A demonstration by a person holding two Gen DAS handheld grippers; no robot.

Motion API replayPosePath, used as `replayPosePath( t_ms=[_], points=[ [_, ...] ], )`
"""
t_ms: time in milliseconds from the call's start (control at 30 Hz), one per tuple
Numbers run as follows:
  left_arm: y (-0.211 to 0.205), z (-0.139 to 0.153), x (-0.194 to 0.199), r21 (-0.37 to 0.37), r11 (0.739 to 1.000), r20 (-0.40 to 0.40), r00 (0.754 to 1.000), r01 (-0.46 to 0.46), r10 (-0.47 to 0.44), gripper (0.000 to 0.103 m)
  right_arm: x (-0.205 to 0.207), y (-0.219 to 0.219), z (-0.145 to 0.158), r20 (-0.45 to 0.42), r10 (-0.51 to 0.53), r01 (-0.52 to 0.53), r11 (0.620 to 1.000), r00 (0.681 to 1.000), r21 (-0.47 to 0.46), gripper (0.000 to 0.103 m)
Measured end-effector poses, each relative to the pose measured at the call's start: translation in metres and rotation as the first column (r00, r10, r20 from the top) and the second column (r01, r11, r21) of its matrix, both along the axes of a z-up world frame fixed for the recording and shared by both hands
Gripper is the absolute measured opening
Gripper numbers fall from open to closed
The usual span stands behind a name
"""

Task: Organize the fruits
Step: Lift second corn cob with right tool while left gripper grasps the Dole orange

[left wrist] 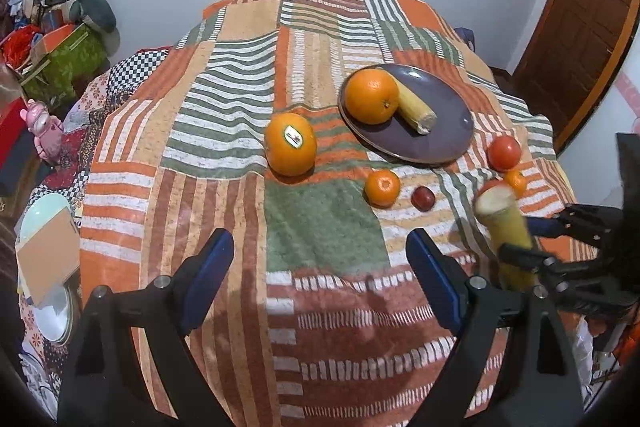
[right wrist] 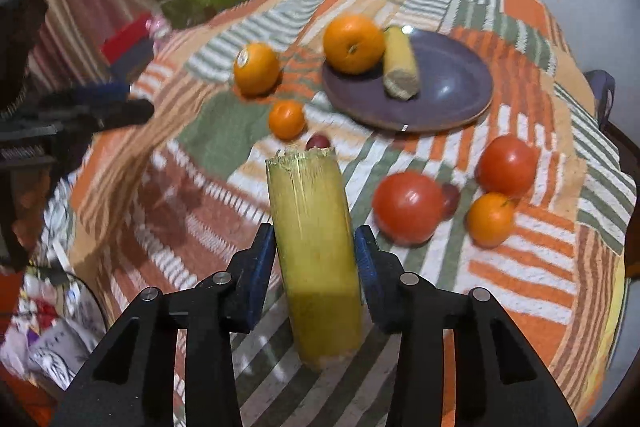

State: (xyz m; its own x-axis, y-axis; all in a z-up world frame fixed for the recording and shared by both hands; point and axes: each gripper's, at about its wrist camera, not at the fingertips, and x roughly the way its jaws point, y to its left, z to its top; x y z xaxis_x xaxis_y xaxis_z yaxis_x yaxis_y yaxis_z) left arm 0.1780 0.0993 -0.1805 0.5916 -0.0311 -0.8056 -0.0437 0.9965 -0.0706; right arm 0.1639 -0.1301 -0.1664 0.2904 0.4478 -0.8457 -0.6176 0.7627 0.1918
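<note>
My right gripper [right wrist: 315, 247] is shut on a yellow-green banana piece [right wrist: 314, 247] and holds it above the striped cloth; it also shows in the left wrist view [left wrist: 508, 231]. A purple plate [right wrist: 452, 95] holds a large orange [right wrist: 353, 43] and another banana piece [right wrist: 401, 65]. Loose on the cloth lie an orange with a sticker [right wrist: 256, 67], a small mandarin [right wrist: 286, 119], two tomatoes [right wrist: 408, 207], a second mandarin [right wrist: 490, 219] and a small dark red fruit [left wrist: 423, 197]. My left gripper [left wrist: 320, 279] is open and empty over the cloth's near part.
The table is covered by a striped patchwork cloth [left wrist: 224, 131]. Boxes and clutter [left wrist: 60, 47] stand at the far left, a pink toy [left wrist: 42, 131] beside them. A wooden door [left wrist: 580, 27] is at the right. A bowl and cardboard [left wrist: 48, 247] sit left of the table.
</note>
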Motion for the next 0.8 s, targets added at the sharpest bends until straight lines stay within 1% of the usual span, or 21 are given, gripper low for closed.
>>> replayPosePath(
  t_ms=[233,433,600,700,733,800],
  points=[
    [0.015,-0.008,0.034,0.009,0.999,-0.004,0.999,-0.037,0.037,0.089,0.022,-0.005,0.021,0.052,-0.057,0.054,0.997,0.997,0.055,0.037],
    [0.023,-0.024,0.074,-0.002,0.999,-0.018,0.999,-0.046,0.046,0.088,0.043,-0.006,0.031,0.053,-0.082,0.076,0.991,0.995,0.11,0.036],
    [0.024,-0.047,0.108,0.015,0.999,-0.063,0.997,-0.043,0.044,0.072,0.058,-0.003,0.036,0.06,-0.09,0.081,0.988,0.994,0.131,0.036],
    [0.028,-0.061,0.122,0.021,0.998,-0.089,0.994,-0.059,0.061,0.064,0.066,-0.003,0.037,0.048,-0.096,0.087,0.984,0.994,0.158,0.036],
    [0.028,-0.064,0.125,0.007,0.998,-0.093,0.994,-0.056,0.056,0.063,0.068,-0.003,0.038,0.046,-0.1,0.091,0.982,0.994,0.166,0.036],
    [0.027,-0.067,0.129,-0.018,0.999,-0.093,0.995,-0.044,0.042,0.054,0.072,-0.003,0.04,0.05,-0.104,0.093,0.98,0.993,0.176,0.036]
  ],
)
